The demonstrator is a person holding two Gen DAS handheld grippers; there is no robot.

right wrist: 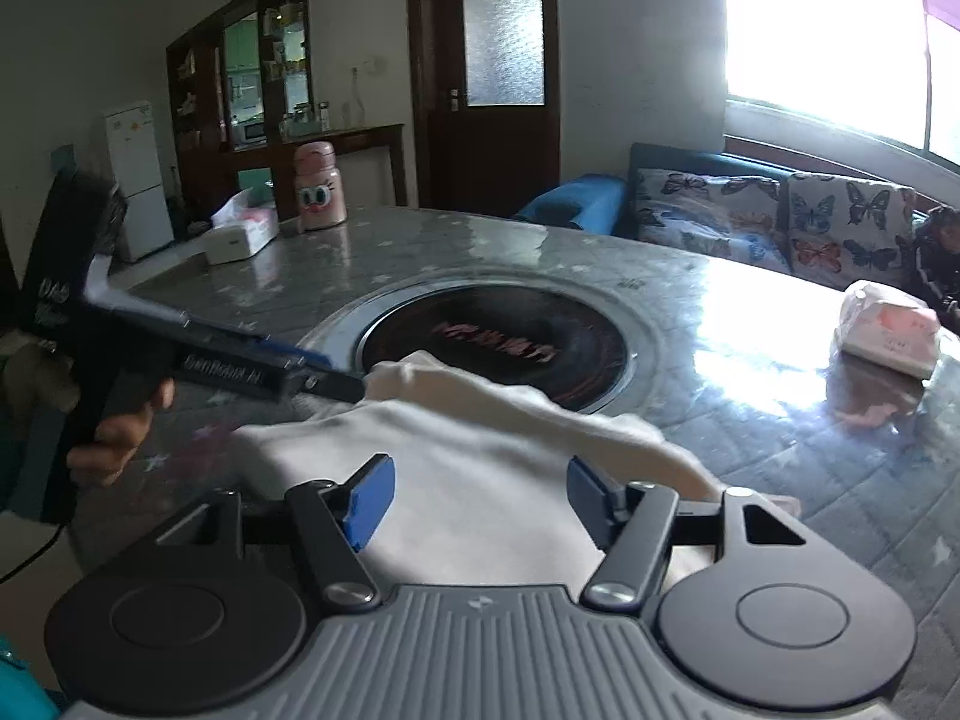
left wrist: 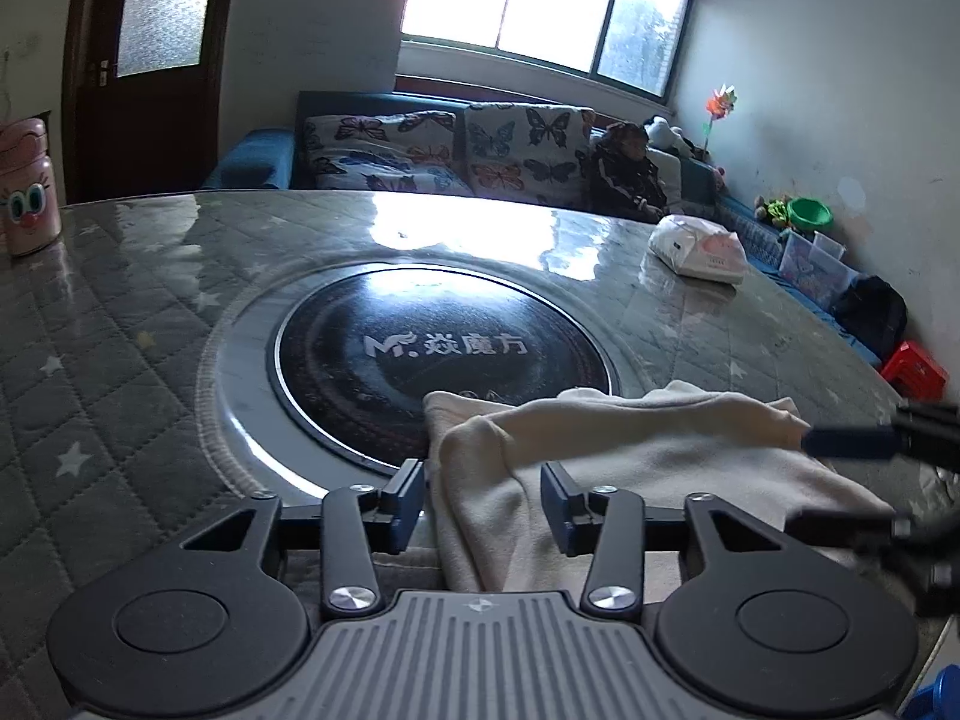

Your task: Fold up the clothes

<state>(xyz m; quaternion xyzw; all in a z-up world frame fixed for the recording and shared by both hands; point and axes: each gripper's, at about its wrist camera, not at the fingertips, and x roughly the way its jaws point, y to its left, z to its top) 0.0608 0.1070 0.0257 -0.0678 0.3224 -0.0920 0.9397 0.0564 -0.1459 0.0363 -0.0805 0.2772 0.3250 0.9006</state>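
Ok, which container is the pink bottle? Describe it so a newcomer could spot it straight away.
Start at the large quilted table with the round black cooktop sunk in its middle. Go to the far edge, in front of the dark wooden door: the pink bottle stands there, upright. Unlike the low white tissue box beside it, it is tall and has a cartoon face.

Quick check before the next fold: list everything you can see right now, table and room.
garment: one, cream, near table edge, partly over the hob
hob: one, black round, table centre
table: one, grey quilted cover with stars
flask: one, pink cartoon face, far table side
tissue box: one, white, beside the flask
tissue pack: one, white-pink, table's window side
sofa: one, blue, butterfly covers, below the window
stool: one, red, by the wall
left claw: open, cloth between its pads
right claw: open above the cloth
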